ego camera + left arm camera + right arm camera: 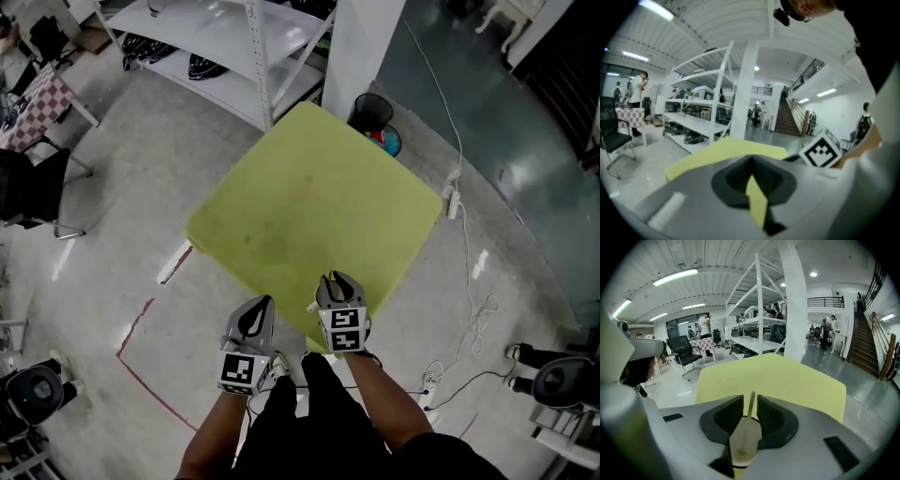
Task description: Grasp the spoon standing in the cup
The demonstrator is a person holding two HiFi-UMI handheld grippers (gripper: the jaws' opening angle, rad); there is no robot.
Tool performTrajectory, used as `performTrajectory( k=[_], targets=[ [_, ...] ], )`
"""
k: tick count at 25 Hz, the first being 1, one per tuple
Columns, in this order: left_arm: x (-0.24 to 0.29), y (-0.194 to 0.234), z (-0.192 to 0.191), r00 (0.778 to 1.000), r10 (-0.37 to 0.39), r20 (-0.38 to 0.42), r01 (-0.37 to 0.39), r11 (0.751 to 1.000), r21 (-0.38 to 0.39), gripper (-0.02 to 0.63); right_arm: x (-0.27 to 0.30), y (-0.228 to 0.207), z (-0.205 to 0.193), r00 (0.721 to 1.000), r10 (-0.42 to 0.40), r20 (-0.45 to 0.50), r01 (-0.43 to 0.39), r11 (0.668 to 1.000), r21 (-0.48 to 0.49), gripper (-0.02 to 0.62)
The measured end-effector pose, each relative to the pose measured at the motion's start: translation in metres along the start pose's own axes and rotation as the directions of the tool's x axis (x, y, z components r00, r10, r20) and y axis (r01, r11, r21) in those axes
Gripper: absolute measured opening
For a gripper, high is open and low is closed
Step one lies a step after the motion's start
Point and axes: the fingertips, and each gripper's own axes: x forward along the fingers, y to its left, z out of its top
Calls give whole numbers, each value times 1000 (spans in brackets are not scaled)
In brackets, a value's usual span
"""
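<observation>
In the right gripper view a pale wooden spoon point(750, 409) stands upright in a cream cup point(743, 448) on the yellow-green table point(773, 376). My right gripper point(750, 400) straddles the spoon's handle, its jaws open, with a thin gap on each side of the stick. In the head view the right gripper point(339, 289) hangs over the table's near corner point(319, 197) and hides the cup and spoon. My left gripper point(255, 319) is beside it, off the table's edge, shut and empty; its jaws meet at the tip point(751, 161).
White metal shelving point(225, 47) and a white pillar point(361, 47) stand beyond the table. A black bin point(373, 111) sits by the far corner. Cables point(469, 309) trail on the floor at right. A black chair point(33, 192) stands at left.
</observation>
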Motion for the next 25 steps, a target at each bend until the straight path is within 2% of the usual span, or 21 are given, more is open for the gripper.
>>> performTrajectory(
  k=[4, 12, 19, 25],
  targets=[
    [0, 3, 1, 1000, 3, 0, -3, 1000, -2, 6, 0, -4, 2, 999, -36, 3, 36, 999, -3, 41],
    [-8, 4, 0, 1000, 6, 3, -6, 1000, -2, 6, -5, -5, 7, 998, -55, 40, 55, 998, 12, 28],
    [-26, 0, 7, 1000, 2, 8, -2, 1000, 8, 6, -29, 0, 30, 990, -74, 118, 73, 997, 15, 28],
    [-40, -5, 25, 999, -12, 35, 11, 1000, 19, 6, -68, 0, 65, 971, -109, 214, 107, 994, 24, 28]
  ],
)
